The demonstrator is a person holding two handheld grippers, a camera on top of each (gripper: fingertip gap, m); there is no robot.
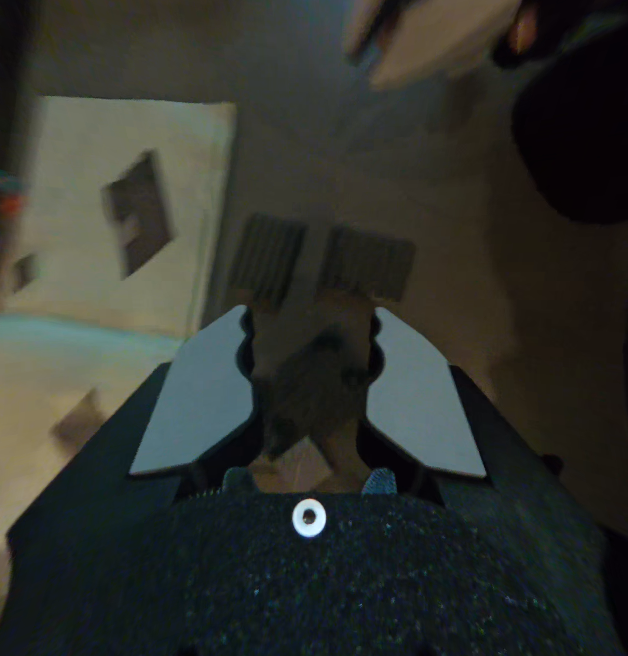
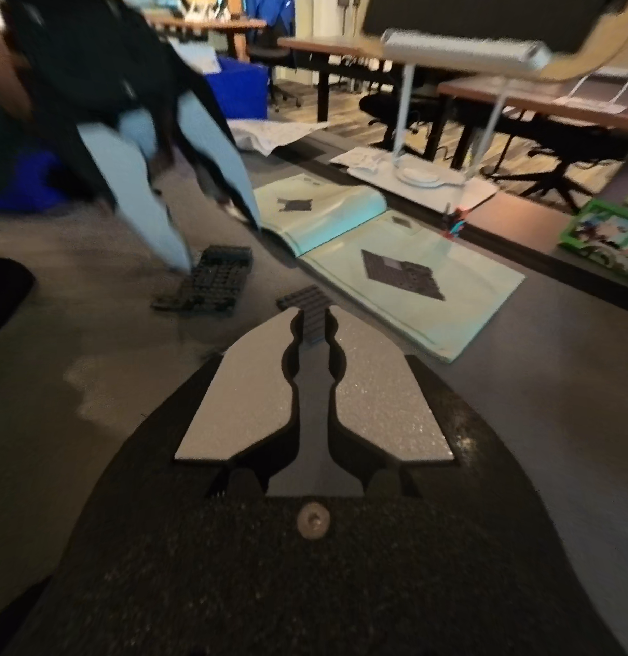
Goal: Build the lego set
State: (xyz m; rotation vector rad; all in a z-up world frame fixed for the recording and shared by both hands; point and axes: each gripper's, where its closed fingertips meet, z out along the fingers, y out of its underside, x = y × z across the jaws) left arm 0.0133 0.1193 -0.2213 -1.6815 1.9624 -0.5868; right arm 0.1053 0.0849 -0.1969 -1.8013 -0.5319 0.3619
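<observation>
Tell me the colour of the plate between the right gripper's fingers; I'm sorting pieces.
Dark grey, nearly black, studded plate; the right wrist view shows it best.

two grippers (image 2: 312, 314), two dark lego plates (image 2: 208, 280), one open instruction booklet (image 2: 429, 284), one green box (image 2: 603, 230)

black studded lego plates (image 2: 208, 280); pale mint booklet pages (image 2: 412, 280), dark diagram; grey table (image 2: 518, 408); green box (image 2: 603, 230).

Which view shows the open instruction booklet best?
The right wrist view: the instruction booklet lies open on the table, both pages visible. The left wrist view shows it only as a blurred pale sheet at left.
</observation>
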